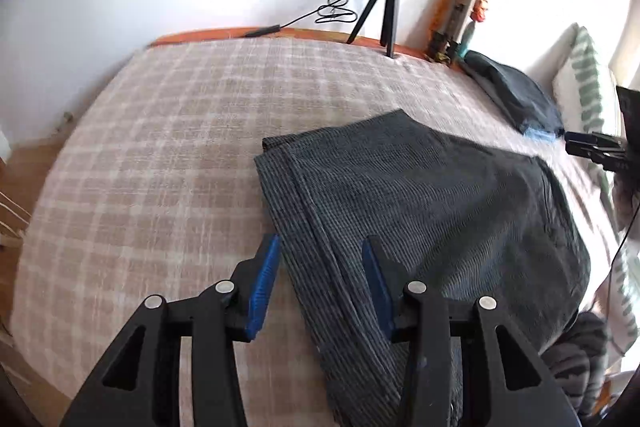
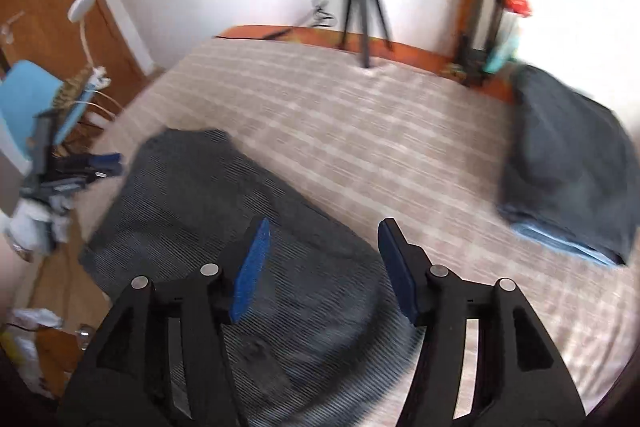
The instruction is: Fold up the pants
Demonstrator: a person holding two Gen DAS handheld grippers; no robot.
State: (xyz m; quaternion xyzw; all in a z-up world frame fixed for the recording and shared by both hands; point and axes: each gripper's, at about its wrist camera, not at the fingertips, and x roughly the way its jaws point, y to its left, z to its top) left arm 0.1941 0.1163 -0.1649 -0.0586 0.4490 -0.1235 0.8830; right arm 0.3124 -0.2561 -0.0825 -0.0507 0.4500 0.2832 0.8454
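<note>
Your left tongs [image 1: 320,259] hang spread wide over the near folded edge of the grey pants [image 1: 420,195], gripping nothing. Your right tongs [image 2: 322,239] gape too, straddling the pants' right edge. Beyond them lies the checked bedspread [image 1: 160,131], then the tripod [image 1: 384,7].

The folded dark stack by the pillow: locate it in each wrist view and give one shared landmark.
Left wrist: folded dark stack lies upper right, beside the pillow.
Right wrist: it sits at the right edge, blurred.
Shared landmark: tripod at the bed's far edge.
</note>
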